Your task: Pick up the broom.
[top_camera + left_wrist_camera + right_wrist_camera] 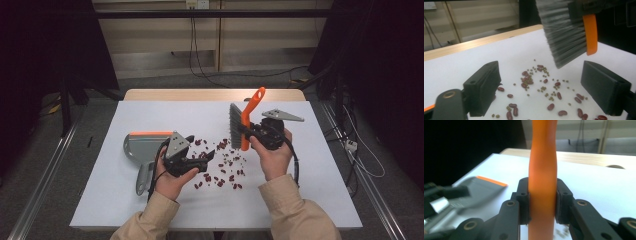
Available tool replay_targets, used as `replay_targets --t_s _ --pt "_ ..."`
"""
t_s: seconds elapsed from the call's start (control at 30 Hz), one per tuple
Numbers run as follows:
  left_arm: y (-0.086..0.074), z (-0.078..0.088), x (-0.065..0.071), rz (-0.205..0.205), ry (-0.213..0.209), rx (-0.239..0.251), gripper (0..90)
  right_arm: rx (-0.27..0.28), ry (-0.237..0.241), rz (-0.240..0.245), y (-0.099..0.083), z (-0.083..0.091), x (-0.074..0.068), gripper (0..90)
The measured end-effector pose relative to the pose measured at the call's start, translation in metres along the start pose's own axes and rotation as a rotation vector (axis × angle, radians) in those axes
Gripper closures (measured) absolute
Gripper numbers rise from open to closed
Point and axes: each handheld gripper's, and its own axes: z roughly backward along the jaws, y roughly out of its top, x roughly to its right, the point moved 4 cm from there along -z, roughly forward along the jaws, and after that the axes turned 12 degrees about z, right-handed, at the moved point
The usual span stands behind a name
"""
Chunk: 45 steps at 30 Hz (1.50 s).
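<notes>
A hand brush with an orange handle [248,117] and grey bristles [235,125] is held upright above the white table, and my right gripper [252,131] is shut on its handle. In the right gripper view both pads press the orange handle [542,170] from either side, with the right gripper [542,197] low in that picture. Red beans and small green ones [225,162] lie scattered mid-table. My left gripper [207,157] hovers at their left edge, open, with nothing between its jaws. From the left gripper [540,75] I see the beans [541,85] below and the bristles [564,32] hanging over them.
A grey dustpan [142,145] with an orange lip lies flat on the left of the table [150,200], just behind my left hand; it appears blurred as the dustpan [474,190] in the right gripper view. Cables run off the table's right side.
</notes>
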Motion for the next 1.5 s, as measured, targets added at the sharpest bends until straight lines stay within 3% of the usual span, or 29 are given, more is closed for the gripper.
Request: replay_targets --t_s 0.27,0.63,0.77,1.0,1.23,1.5 --pt "0.006 0.01 -0.005 0.014 -0.055 0.005 10.1 -0.102 -0.006 0.035 -0.012 0.012 0.019 71.0" --pt "0.008 0.03 -0.026 0.009 -0.027 0.007 9.7 -0.255 -0.003 0.047 -0.028 0.024 0.036 71.0" --pt "0.006 0.038 -0.035 0.007 -0.026 0.012 9.2 -0.311 -0.015 0.078 -0.027 0.029 0.039 71.0" --pt "0.003 0.047 -0.048 0.018 -0.025 0.009 8.5 -0.38 0.0 0.085 -0.034 0.025 0.043 71.0" --pt "-0.001 0.055 -0.057 0.018 -0.012 0.009 8.6 -0.407 -0.023 0.068 -0.047 0.013 0.053 71.0" --pt "-0.006 0.06 -0.066 0.03 0.0 0.01 8.5 -0.345 -0.089 0.053 -0.052 -0.001 0.065 71.2"
